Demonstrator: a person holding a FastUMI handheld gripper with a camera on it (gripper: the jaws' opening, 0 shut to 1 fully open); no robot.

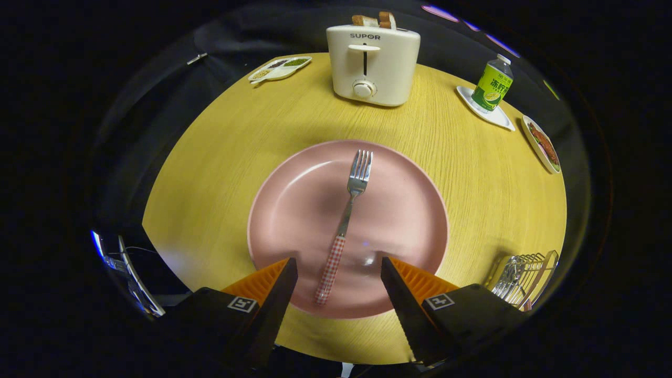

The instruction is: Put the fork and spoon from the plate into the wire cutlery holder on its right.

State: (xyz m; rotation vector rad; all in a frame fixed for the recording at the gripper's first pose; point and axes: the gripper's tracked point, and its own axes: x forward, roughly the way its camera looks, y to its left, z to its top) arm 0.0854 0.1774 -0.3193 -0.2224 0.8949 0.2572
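1. Gripper view: the gripper [338,270] is held spread wide above the near part of the plate [415,173], pinching nothing.
2. The fork [344,226] lies on the middle of the plate, prongs toward the toaster [373,65], with its checked handle between the fingers. No spoon is seen on the plate.
3. The wire holder [520,275] stands just right of the plate; cutlery seems to be held in it already.
4. The handle is best straddled squarely, the fingers lowered until they nearly meet the plate, then closed across its narrow width.
5. A slip of the thin handle should be expected; a level lift is advised.
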